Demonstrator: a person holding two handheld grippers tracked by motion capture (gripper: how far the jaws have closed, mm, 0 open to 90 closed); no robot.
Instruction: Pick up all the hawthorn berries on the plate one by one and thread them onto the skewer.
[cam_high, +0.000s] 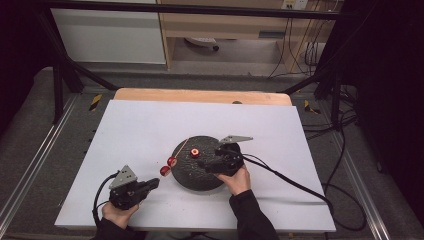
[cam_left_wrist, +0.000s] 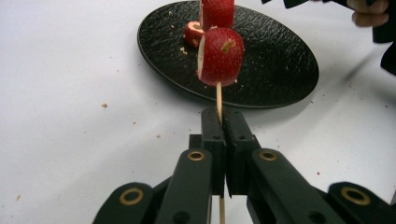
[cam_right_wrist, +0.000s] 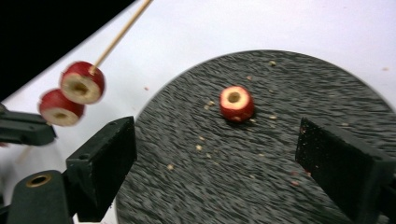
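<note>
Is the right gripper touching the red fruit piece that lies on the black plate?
Apart. In the right gripper view the right gripper has its jaws wide open, and bare black plate separates them from the fruit piece.

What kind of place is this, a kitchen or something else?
Probably a lab recording station, not a kitchen: a table under a white sheet stands inside a black metal frame, cables trail over the floor, and a person holds the left gripper and right gripper.

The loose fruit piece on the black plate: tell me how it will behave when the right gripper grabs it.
The loose fruit piece looks round, so it may roll if nudged. Crumbs on the black plate suggest it crumbles under a hard squeeze. The right gripper stands open wide enough.
</note>
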